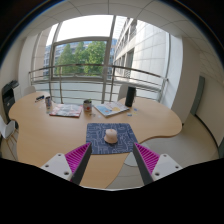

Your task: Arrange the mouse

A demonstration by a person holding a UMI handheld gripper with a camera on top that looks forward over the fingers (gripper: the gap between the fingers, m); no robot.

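1. Mouse (111, 136) — small, pale, lying near the middle of a dark blue patterned mouse mat (110, 135); just ahead of the tongs and roughly centred between the lines of the two fingers, touching neither.
2. Mouse mat — flat on the wooden bench (60, 135), close to its near edge.
3. Tongs (110, 157) — spread wide, holding nothing; both magenta pads (76, 156) face inward, one at each side of the mat's near edge, short of the mouse.
4. Bench — light wood, with a rounded, curving outline.
5. Cup (87, 104) — dark, upright, well beyond the mat toward the far side of the bench.
6. Printed papers or magazines — one (66, 110) left of the cup, another (111, 108) right of it, both lying flat.
7. Small dark container (47, 101) — near the far left edge of the bench; kind cannot be told.
8. Chair (127, 95) — dark back, standing at the far side of the bench.
9. Surroundings — large window (82, 55) with a railing, greenery and a building outside.
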